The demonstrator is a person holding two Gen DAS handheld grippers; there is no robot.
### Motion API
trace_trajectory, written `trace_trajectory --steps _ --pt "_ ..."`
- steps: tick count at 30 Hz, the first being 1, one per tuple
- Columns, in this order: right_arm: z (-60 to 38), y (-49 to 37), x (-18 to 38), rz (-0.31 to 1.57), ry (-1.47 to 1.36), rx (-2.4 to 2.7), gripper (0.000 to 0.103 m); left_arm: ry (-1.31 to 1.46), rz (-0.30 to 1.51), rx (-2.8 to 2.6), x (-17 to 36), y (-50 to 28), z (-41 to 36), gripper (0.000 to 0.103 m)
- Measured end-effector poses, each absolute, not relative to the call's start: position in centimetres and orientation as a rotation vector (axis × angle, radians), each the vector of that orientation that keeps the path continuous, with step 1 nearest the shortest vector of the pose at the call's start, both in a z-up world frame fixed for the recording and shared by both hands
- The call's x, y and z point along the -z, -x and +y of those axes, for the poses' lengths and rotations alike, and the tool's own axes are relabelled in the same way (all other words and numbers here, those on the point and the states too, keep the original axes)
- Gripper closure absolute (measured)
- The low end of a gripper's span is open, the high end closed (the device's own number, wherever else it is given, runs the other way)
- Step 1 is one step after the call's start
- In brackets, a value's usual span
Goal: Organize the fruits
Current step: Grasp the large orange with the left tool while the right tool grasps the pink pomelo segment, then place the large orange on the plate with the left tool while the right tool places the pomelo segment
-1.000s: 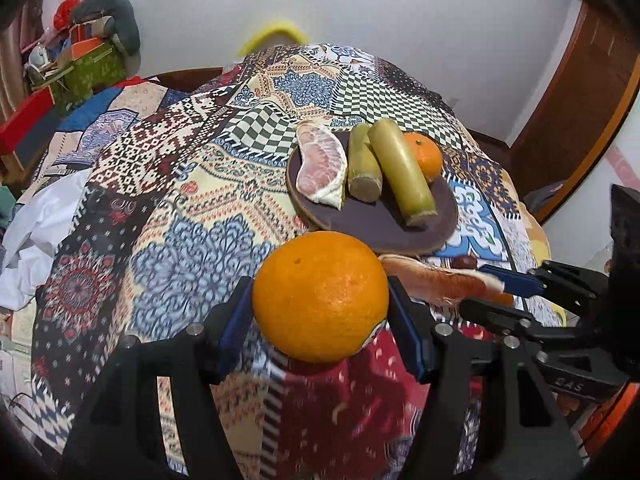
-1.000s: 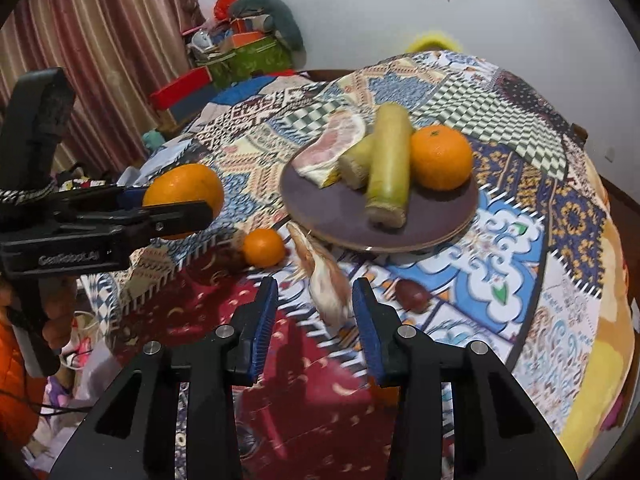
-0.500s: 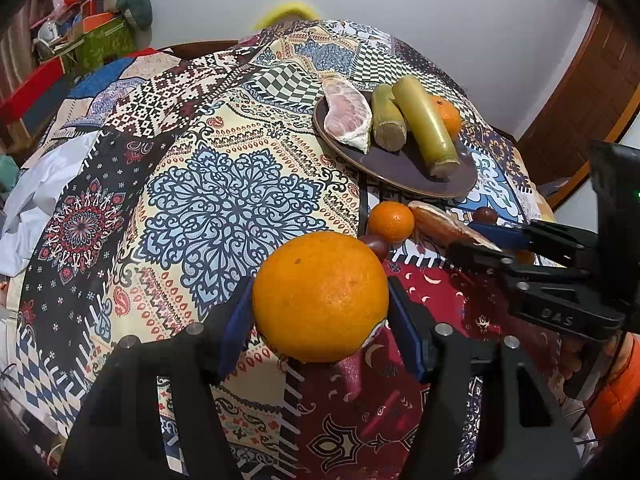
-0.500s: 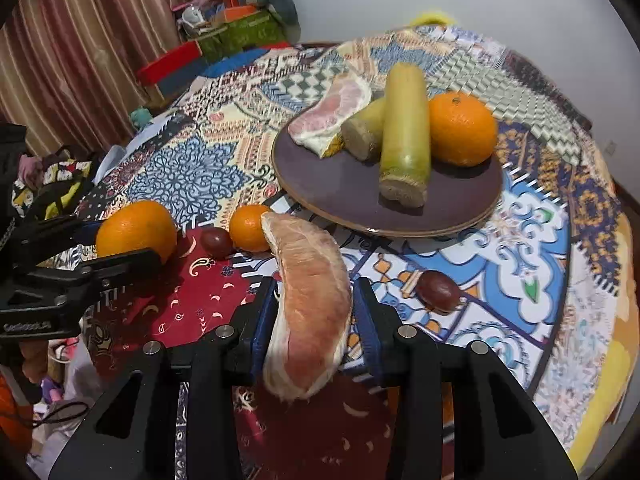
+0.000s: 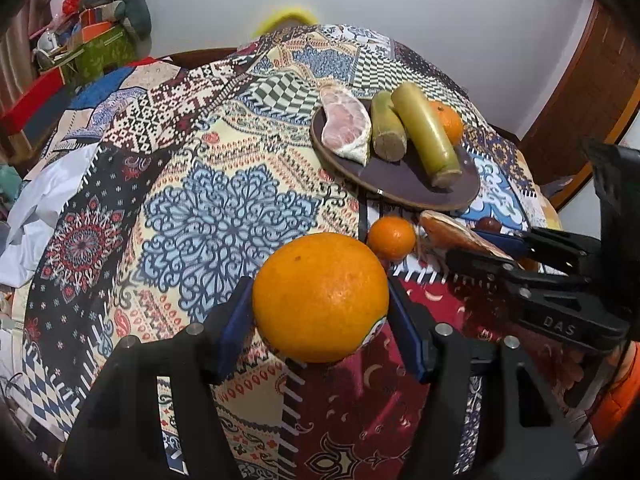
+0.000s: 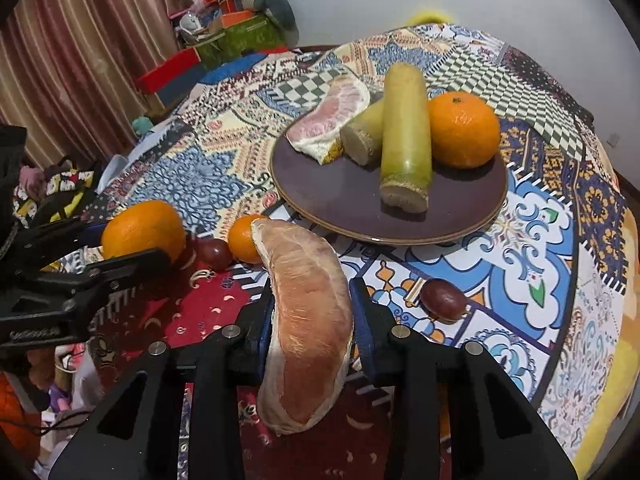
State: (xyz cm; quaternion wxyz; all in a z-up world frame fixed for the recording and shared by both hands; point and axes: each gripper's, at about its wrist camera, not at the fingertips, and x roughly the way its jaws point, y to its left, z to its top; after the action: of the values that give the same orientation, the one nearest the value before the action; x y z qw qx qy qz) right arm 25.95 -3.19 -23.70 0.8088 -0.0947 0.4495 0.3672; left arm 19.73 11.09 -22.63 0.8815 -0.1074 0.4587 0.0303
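Observation:
My left gripper (image 5: 320,320) is shut on a large orange (image 5: 320,292), held above the patterned tablecloth. My right gripper (image 6: 314,320) has a peeled pomelo segment (image 6: 304,280) between its pads, lifted off the cloth, and its jaws are closing on it. Beyond both stands a dark brown plate (image 6: 332,192) holding another pomelo segment (image 6: 332,114), two sugarcane pieces (image 6: 404,128) and a mandarin (image 6: 464,130). A small mandarin (image 6: 240,242) and two dark round fruits (image 6: 443,301) lie on the cloth in front of the plate.
The round table (image 5: 224,220) is covered by a patchwork cloth that drops off at the edges. Boxes and bags (image 6: 236,28) are piled against the far wall, beside a striped curtain (image 6: 80,60). A wooden door (image 5: 592,92) stands on the right.
The right gripper was open around the pomelo segment on the cloth; it has since closed on it and lifted it. The left gripper, still holding the orange, now sits farther back from the plate.

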Motion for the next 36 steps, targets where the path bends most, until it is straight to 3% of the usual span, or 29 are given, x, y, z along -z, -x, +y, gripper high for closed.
trace_trajectory --steps 16,36 --pt "-6.9 -28.7 19.5 0.838 0.107 -0.716 0.072 0.212 0.825 -0.020 17.9 -23.8 9.5 0.039" --pt "-7.5 -33.9 19.0 0.783 0.083 -0.667 0.072 0.198 0.863 0.001 20.2 -30.3 9.1 0.039"
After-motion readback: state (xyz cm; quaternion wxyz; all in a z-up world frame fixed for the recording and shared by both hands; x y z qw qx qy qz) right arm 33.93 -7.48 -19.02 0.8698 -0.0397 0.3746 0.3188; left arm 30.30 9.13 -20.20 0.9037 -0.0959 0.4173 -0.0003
